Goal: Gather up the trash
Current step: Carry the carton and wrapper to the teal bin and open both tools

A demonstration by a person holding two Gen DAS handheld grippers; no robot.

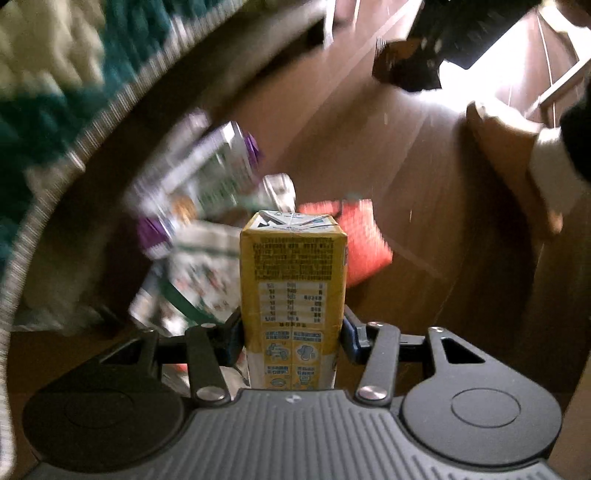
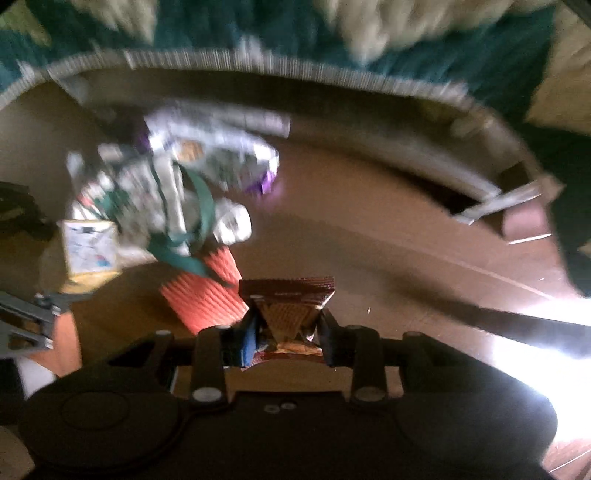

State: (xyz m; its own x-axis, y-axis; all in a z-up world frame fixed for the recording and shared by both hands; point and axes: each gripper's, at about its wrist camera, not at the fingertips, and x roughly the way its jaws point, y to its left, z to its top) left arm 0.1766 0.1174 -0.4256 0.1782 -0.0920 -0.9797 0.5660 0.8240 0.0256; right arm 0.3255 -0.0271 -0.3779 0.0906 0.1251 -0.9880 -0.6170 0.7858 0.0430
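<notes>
My left gripper (image 1: 293, 325) is shut on a yellow drink carton (image 1: 293, 280), which stands upright between the pads. The carton also shows at the left of the right wrist view (image 2: 88, 251). My right gripper (image 2: 288, 325) is shut on a brown wafer snack wrapper (image 2: 288, 295), pinched at its middle. Both grippers point down into a cardboard box (image 2: 369, 206). On the box floor lies a blurred pile of trash (image 1: 199, 206): white and purple wrappers (image 2: 207, 155), a green strip and a red ribbed piece (image 1: 362, 240).
The box stands on a teal and cream rug (image 2: 258, 22) that runs along its rim (image 2: 258, 61). A box flap (image 1: 495, 144) and a person's sleeve with a white cuff (image 1: 550, 177) are at the right. Glare washes out the lower right of the right wrist view.
</notes>
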